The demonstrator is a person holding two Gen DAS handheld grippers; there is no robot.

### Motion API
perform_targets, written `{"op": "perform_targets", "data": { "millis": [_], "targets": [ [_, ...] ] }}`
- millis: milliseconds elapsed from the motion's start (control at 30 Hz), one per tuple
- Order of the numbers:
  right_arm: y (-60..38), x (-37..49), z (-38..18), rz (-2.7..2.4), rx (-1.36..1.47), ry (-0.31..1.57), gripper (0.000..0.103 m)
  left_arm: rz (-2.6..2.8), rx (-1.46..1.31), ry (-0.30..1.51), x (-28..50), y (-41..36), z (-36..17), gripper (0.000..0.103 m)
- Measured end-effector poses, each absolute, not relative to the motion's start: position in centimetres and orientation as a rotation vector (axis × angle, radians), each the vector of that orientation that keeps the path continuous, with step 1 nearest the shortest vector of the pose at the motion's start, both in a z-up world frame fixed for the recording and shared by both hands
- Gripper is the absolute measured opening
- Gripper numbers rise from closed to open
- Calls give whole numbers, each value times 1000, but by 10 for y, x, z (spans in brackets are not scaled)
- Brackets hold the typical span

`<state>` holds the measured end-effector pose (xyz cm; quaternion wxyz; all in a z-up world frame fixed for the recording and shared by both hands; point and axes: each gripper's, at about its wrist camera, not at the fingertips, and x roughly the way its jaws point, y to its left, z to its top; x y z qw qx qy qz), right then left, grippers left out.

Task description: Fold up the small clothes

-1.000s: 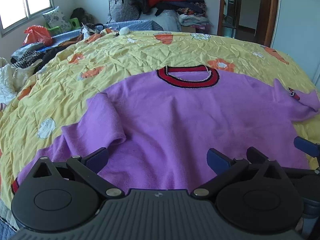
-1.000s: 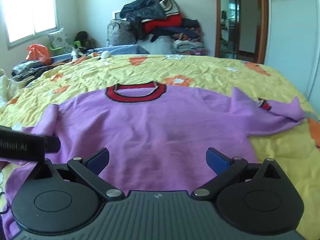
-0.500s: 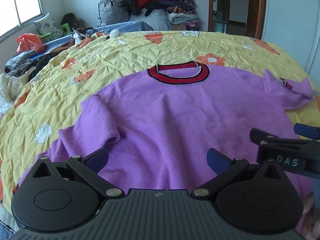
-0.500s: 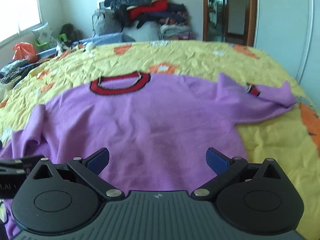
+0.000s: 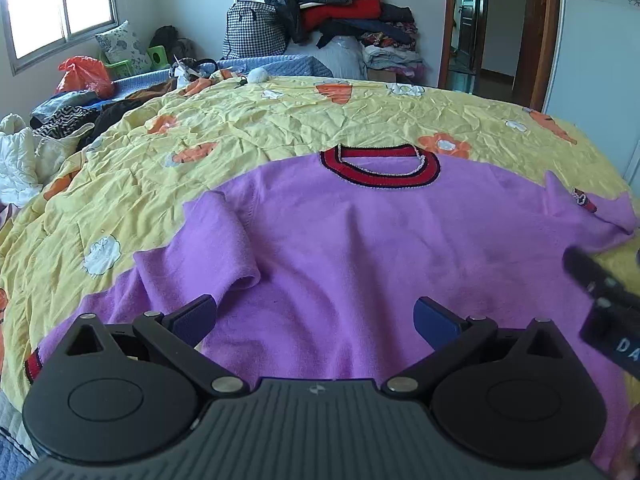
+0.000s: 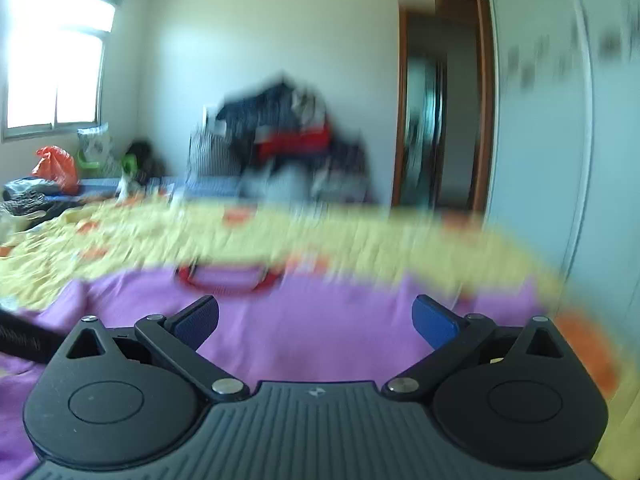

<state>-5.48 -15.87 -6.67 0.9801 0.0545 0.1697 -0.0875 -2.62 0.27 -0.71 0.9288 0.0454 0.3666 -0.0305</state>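
Right hand-held gripper (image 6: pixel 316 318) view now motion-blurred, tilted up off purple sweater (image 5: pixel 360 248) (flat on bed (image 5: pixel 280 120), left sleeve already flipped in). Left hand-held gripper (image 5: pixel 316 318) hovers; both wide, empty. Repositioning likely; fold not started.

On my right gripper (image 5: pixel 608 320), at the left view's right edge, I read "DA". The rest is cut off.
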Motion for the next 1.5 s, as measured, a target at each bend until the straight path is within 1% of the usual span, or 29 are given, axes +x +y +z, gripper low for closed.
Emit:
{"op": "perform_targets", "data": {
  "millis": [233, 367, 433, 600, 1000, 1067, 1200, 1367, 1500],
  "targets": [
    [-147, -43, -68, -150, 68, 461, 103, -68, 62, 744, -28, 6, -5, 103],
    [-132, -49, -53, -181, 17, 449, 103, -100, 38, 773, -25, 8, -7, 103],
    [-134, -54, -47, -153, 2, 424, 103, -92, 24, 750, -27, 9, -6, 103],
    [-156, -41, -64, -71, 193, 528, 103, -70, 48, 699, -33, 6, -3, 103],
    [-144, -49, -61, -63, 66, 446, 103, -55, 83, 716, -33, 4, -1, 103],
    [-144, -50, -61, -49, 83, 440, 103, -62, 81, 730, -32, 5, -1, 103],
    [-133, -52, -62, -48, -7, 409, 103, -50, 100, 714, -35, 3, 0, 103],
    [-134, -52, -61, -20, 21, 411, 103, -38, 105, 710, -35, 3, 2, 103],
    [-136, -47, -63, -26, 26, 495, 103, -40, 93, 732, -32, 5, 1, 103]
  ]
}}
